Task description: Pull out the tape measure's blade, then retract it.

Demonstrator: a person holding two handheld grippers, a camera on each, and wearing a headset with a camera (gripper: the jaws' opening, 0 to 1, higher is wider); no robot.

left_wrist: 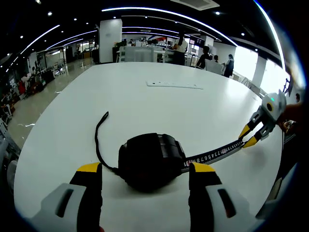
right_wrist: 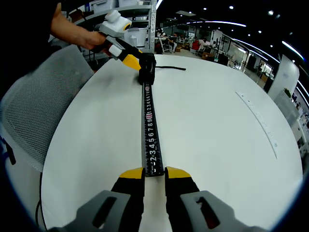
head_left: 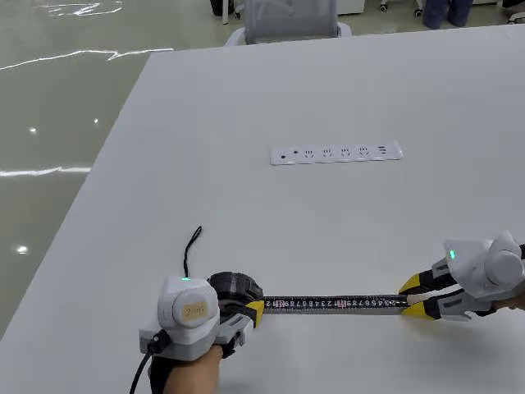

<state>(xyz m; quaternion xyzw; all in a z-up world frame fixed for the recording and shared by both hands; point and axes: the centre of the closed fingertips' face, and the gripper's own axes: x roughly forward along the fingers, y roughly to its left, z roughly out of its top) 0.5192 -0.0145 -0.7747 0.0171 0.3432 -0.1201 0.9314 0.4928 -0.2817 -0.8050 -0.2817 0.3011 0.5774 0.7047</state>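
Note:
The black tape measure case (head_left: pixel 234 289) lies on the white table near its front edge, with a black wrist strap (head_left: pixel 191 247) trailing behind it. My left gripper (head_left: pixel 246 312) is shut on the case (left_wrist: pixel 150 161), its yellow-tipped jaws on either side. The dark blade (head_left: pixel 335 303) runs out to the right, flat along the table. My right gripper (head_left: pixel 414 297) is shut on the blade's end (right_wrist: pixel 154 170). In the right gripper view the blade (right_wrist: pixel 149 125) stretches away to the case (right_wrist: pixel 147 64). The left gripper view shows the right gripper (left_wrist: pixel 251 136) at the blade's far end.
A white power strip (head_left: pixel 336 153) lies flat further back on the table (head_left: pixel 328 90). A grey mesh chair (head_left: pixel 291 18) stands beyond the far edge. The table's left edge runs diagonally close to my left hand. People stand far off in the room.

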